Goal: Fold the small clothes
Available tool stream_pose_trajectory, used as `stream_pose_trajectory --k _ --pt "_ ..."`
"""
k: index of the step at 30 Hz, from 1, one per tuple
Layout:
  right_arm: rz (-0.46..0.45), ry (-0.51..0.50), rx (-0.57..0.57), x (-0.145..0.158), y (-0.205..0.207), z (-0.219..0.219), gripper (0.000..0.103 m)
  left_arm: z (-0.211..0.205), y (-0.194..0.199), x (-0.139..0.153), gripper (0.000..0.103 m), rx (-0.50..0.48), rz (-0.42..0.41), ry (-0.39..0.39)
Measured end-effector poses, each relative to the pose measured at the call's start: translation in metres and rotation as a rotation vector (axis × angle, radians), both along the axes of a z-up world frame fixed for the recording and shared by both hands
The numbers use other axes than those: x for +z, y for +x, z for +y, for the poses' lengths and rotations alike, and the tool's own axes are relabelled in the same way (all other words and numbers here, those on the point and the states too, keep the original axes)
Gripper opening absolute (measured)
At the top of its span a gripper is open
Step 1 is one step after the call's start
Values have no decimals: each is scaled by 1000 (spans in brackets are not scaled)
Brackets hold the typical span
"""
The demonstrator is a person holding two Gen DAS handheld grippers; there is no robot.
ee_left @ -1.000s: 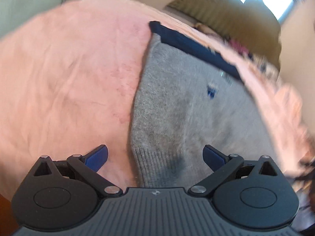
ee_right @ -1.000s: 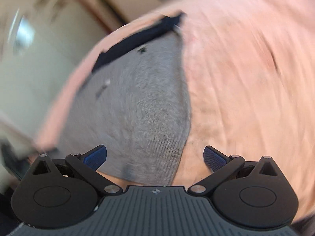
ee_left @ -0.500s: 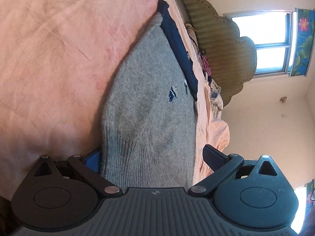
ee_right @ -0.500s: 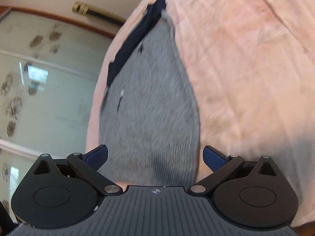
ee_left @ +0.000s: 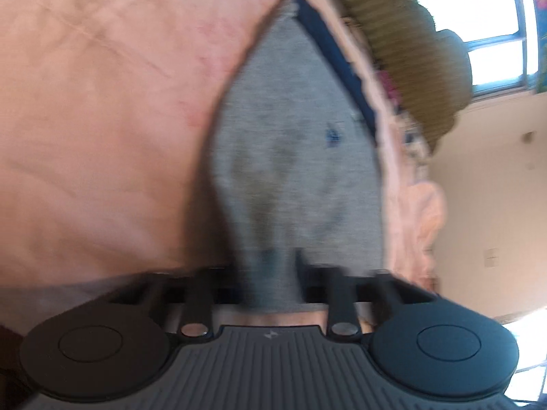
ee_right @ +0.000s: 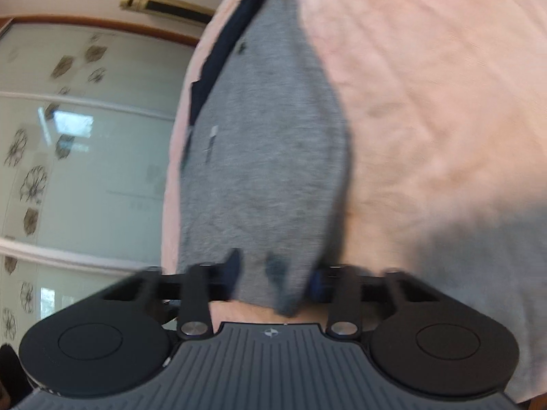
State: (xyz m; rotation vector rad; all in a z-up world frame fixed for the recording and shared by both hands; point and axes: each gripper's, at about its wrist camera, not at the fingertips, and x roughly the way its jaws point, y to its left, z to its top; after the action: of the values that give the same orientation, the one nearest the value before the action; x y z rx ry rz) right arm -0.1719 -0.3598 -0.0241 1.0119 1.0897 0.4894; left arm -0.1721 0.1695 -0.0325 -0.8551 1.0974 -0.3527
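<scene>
Grey knit garment (ee_left: pixel 294 171) flat on pink sheet (ee_left: pixel 102 119), navy band (ee_left: pixel 338 61) at far edge | L gripper (ee_left: pixel 271 266) just clamped on near hem | R gripper (ee_right: pixel 273 273) closing, pinching hem too | olive headboard (ee_left: pixel 410 51) behind | frames blurry

No readable text, numbers or brand names. Only a small dark blue emblem (ee_left: pixel 331 137) on the far part of the grey knit garment (ee_left: pixel 294 157), too blurred to make out.

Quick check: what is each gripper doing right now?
Left gripper: jaws just closed on the grey garment's near hem.
Right gripper: same, at its own end.
</scene>
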Motion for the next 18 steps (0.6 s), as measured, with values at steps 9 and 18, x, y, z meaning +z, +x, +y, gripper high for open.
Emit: stream_pose_trajectory --k 9,18 --pt "-105 -17 -5 16 1 -1 11 0 6 23 4 -37 -121 40" --pt "-358 109 -85 64 88 -17 11 -4 107 84 4 12 -363 -4"
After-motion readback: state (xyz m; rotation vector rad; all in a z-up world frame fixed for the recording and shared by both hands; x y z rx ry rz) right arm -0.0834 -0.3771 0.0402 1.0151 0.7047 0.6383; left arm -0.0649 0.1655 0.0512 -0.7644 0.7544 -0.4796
